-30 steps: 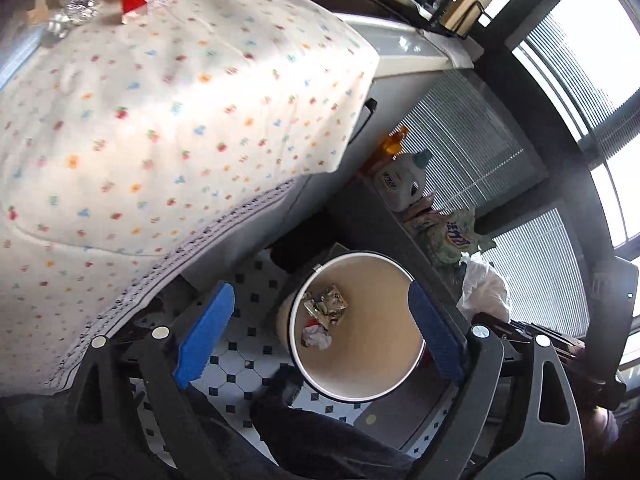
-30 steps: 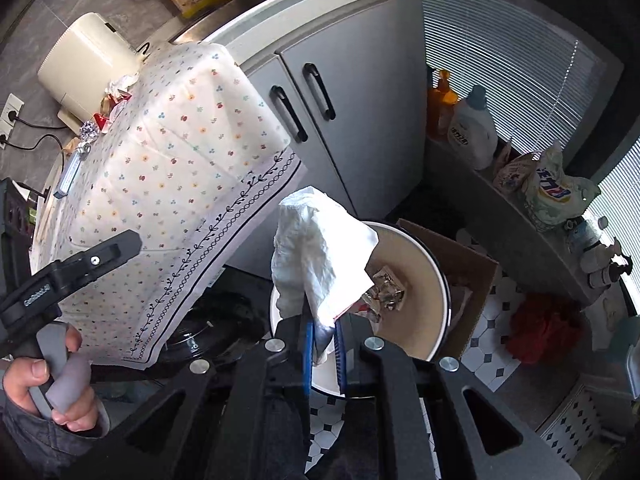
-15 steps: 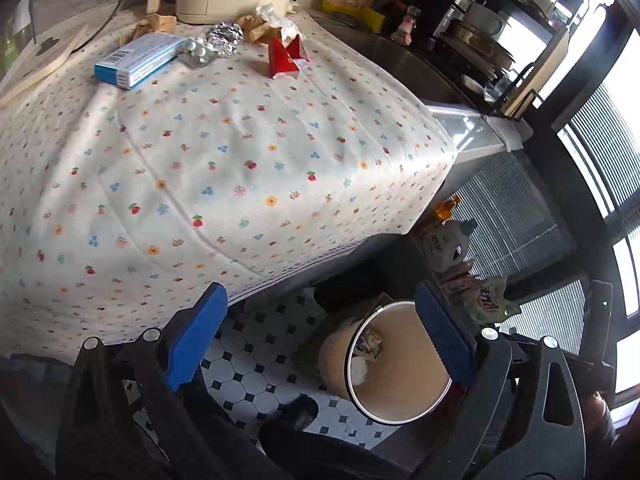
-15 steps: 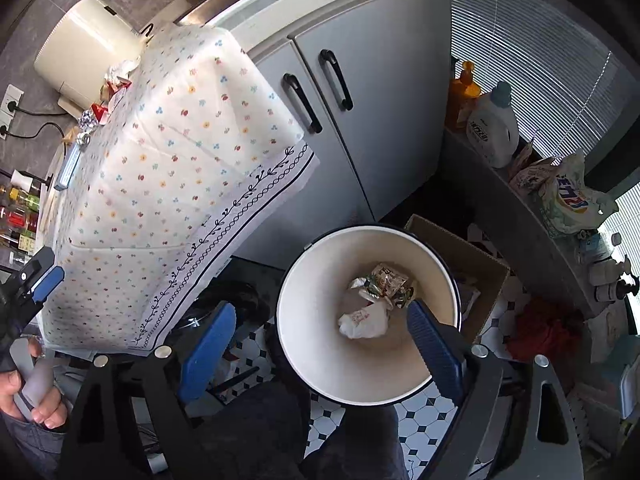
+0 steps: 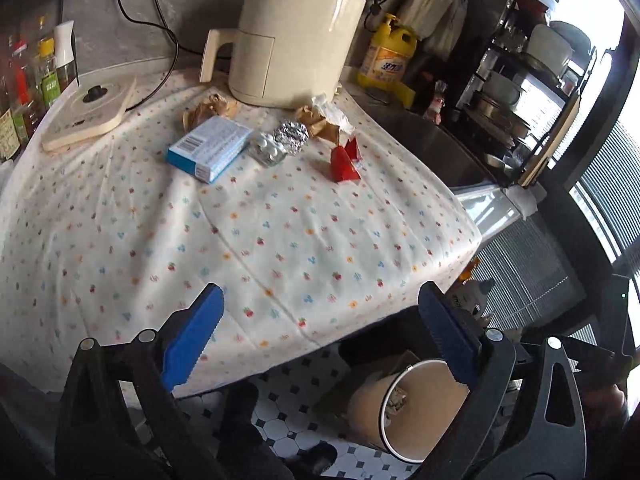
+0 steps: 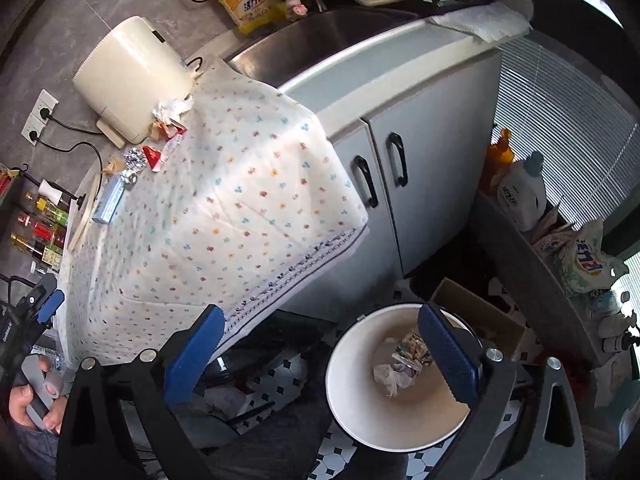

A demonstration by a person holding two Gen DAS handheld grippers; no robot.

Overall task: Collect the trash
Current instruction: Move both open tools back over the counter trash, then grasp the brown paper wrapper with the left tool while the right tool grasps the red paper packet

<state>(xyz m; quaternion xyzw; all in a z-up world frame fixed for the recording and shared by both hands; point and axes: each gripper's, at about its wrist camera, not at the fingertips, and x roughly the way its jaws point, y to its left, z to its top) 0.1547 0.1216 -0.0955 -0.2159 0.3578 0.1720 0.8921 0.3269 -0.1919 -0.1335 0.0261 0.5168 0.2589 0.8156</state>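
The left claw (image 5: 320,336) points steeply downward, its blue pads spread wide with nothing between them; its jaws have just been opening further. The right claw (image 6: 320,356) tilts down too, and its jaws have just sprung apart, empty. The person's left hand (image 6: 34,404) grips its handle.

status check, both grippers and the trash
Left gripper open, empty, over tablecloth. Right gripper just opened, empty; tissue in bin. Foil ball, red wrapper on table, path clear.

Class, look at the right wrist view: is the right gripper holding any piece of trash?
No: the right gripper stands wide open with nothing between its pads, and the crumpled tissue lies in the bin.
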